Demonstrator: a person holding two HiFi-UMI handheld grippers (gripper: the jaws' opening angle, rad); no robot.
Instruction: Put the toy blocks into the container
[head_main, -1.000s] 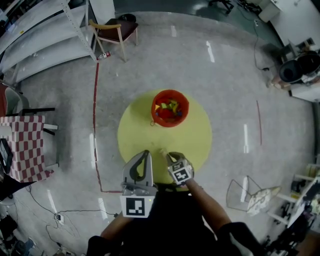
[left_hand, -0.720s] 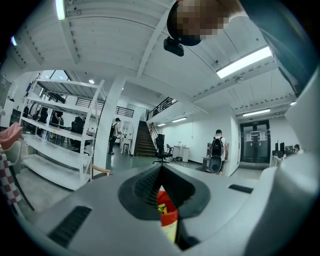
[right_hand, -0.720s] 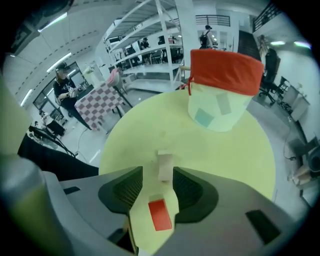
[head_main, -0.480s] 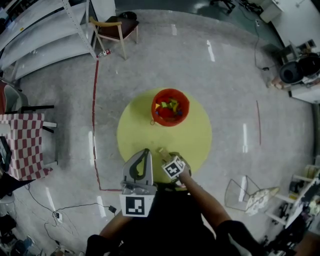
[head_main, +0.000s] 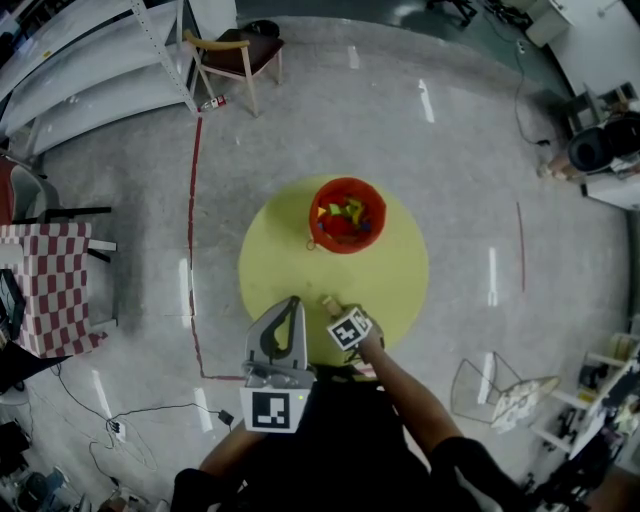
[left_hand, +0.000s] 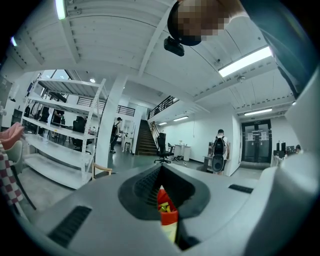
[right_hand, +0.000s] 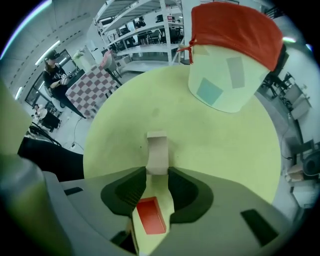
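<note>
Right gripper (right_hand: 157, 172) points straight down, its fingers spread but just now narrowing. A beige block (right_hand: 156, 150) sits at their tips, near end in the gap and long axis running straight out along the slot, with no squeeze visible. A red block (right_hand: 150, 216) lies on the round yellow mat (head_main: 280, 260), deeper between them. Left gripper (left_hand: 161, 172) sits level, fingers together, empty. The red bucket (head_main: 346, 215), already holding blocks, stands well apart, across the mat.

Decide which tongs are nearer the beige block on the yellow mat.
Right. The right tongs point down with the beige block between their just-closing jaws; the left tongs sit beside it, to its left.
</note>
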